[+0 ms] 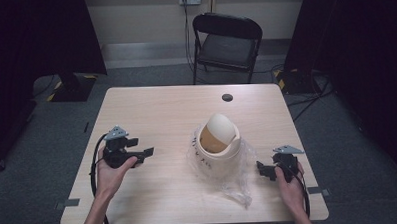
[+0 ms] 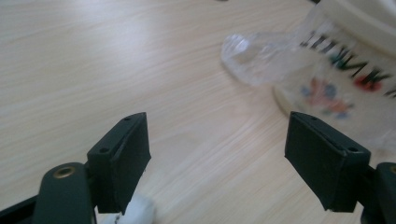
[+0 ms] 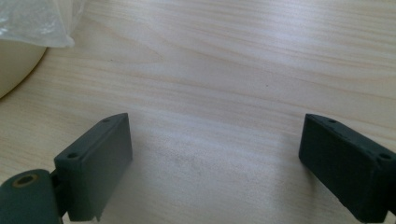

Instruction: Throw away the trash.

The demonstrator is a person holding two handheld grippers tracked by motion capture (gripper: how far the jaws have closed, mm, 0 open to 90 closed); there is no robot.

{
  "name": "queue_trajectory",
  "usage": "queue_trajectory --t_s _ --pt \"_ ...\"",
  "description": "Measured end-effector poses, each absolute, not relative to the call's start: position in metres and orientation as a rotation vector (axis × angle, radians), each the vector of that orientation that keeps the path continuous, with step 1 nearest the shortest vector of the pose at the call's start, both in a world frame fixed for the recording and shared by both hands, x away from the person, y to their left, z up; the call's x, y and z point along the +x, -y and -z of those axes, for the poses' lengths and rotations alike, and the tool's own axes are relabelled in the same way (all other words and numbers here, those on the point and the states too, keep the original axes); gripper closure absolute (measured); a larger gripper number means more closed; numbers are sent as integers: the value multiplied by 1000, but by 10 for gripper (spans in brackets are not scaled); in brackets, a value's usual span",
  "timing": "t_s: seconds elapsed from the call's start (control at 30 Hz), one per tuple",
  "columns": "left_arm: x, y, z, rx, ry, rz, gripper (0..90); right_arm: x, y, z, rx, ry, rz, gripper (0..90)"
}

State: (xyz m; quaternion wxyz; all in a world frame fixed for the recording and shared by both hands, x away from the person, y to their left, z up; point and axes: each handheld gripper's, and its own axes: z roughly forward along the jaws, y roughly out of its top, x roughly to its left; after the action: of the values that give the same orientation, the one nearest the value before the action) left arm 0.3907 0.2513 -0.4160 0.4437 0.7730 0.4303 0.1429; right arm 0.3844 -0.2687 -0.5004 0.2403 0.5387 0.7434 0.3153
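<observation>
A small cream bin with a swing lid stands at the middle of the wooden table, with a clear plastic bag crumpled around its base. My left gripper rests to its left, open, jaws wide apart over bare wood. In the left gripper view the bin's printed wall and a fold of the clear bag lie ahead at the upper right. My right gripper sits to the bin's right, open with nothing between its jaws. The right gripper view catches the bin's edge and the bag at upper left.
A black folding chair stands beyond the table's far edge. A dark round cap sits in the tabletop near that edge. Cables trail on the grey floor at both sides, and dark curtains close in left and right.
</observation>
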Motion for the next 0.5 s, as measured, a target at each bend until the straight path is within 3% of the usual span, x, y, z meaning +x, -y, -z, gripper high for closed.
queue_trajectory --t_s 0.33,0.5 --pt "388 -282 450 1887 -1179 -318 247 385 269 500 1476 -2034 -863 88" --pt "391 -289 465 1898 -1216 -309 308 385 269 500 1476 -2034 -863 88"
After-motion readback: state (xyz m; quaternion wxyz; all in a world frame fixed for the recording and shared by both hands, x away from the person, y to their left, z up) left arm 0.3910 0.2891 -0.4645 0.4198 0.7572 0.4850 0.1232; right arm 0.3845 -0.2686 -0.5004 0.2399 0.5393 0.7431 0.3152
